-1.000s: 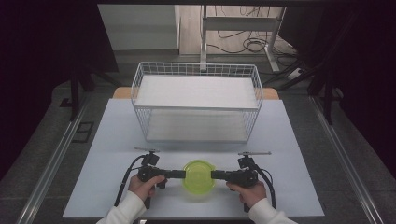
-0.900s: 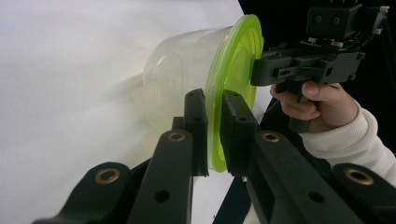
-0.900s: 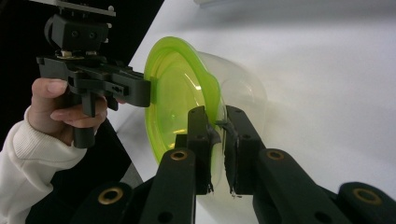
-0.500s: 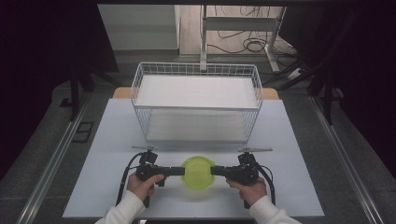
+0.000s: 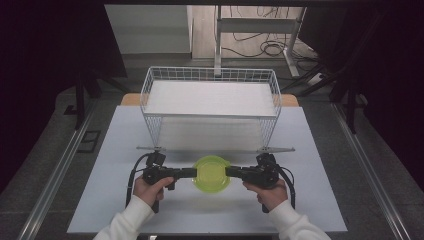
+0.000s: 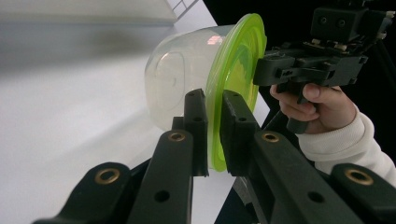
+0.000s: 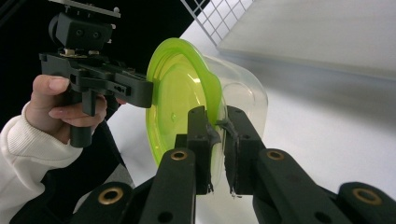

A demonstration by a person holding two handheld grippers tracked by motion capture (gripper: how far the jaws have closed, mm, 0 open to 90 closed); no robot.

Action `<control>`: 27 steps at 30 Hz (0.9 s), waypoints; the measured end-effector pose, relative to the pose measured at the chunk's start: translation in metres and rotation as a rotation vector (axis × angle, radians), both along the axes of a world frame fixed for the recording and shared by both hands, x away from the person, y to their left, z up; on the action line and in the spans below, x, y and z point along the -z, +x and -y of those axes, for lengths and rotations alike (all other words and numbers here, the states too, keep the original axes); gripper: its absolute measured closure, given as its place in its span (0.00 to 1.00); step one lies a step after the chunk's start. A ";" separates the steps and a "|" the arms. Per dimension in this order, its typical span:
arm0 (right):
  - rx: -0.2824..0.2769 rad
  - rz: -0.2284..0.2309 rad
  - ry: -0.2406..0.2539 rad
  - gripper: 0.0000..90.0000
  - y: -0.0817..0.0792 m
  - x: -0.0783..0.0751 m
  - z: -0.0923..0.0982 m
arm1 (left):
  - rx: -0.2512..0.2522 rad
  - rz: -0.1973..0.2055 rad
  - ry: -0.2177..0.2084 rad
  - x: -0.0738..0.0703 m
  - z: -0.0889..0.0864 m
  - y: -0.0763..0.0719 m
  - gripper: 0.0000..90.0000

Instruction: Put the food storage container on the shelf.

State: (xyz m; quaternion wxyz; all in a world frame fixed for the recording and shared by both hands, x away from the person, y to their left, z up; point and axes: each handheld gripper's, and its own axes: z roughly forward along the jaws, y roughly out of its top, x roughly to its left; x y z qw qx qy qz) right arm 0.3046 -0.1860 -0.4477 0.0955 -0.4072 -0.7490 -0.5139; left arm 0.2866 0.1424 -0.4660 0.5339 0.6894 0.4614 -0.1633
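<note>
A round clear container [image 5: 212, 173] with a lime-green lid hangs a little above the table, held between both grippers. My left gripper [image 5: 192, 173] comes in from the left, shut on the lid's rim. My right gripper [image 5: 230, 172] clamps the opposite rim. In the left gripper view my jaws [image 6: 214, 135] pinch the green lid [image 6: 236, 70], with the clear bowl [image 6: 182, 79] on the far side. In the right gripper view my jaws [image 7: 217, 135] grip the lid [image 7: 175, 93] edge, and the bowl [image 7: 247, 93] shows behind it. The bowl looks empty.
A white wire basket [image 5: 210, 74] stands at the back middle of the pale table [image 5: 115, 150], its floor bare. Thin metal rods lie in front of its two near corners. Black cables trail from both grippers toward the person's sleeves.
Both hands have risen together, carrying the lidded container up off the table. The grips on the rim are unchanged.
</note>
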 end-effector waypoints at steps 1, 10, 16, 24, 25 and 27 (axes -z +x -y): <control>-0.001 0.004 -0.002 0.90 0.001 -0.002 0.000 | 0.000 0.000 0.000 0.000 0.000 0.000 0.91; -0.002 0.044 0.004 0.90 0.012 -0.022 -0.001 | 0.000 0.037 -0.010 -0.021 -0.003 0.013 0.91; -0.011 0.081 -0.007 0.90 0.020 -0.041 -0.004 | -0.009 0.055 -0.026 -0.036 -0.005 0.021 0.91; 0.000 0.101 0.011 0.90 0.027 -0.053 -0.005 | -0.017 0.079 -0.031 -0.049 -0.006 0.029 0.91; 0.001 0.104 0.010 0.90 0.028 -0.055 -0.005 | -0.016 0.081 -0.033 -0.051 -0.006 0.030 0.91; 0.003 0.104 0.013 0.90 0.030 -0.058 -0.005 | -0.015 0.086 -0.028 -0.054 -0.005 0.033 0.91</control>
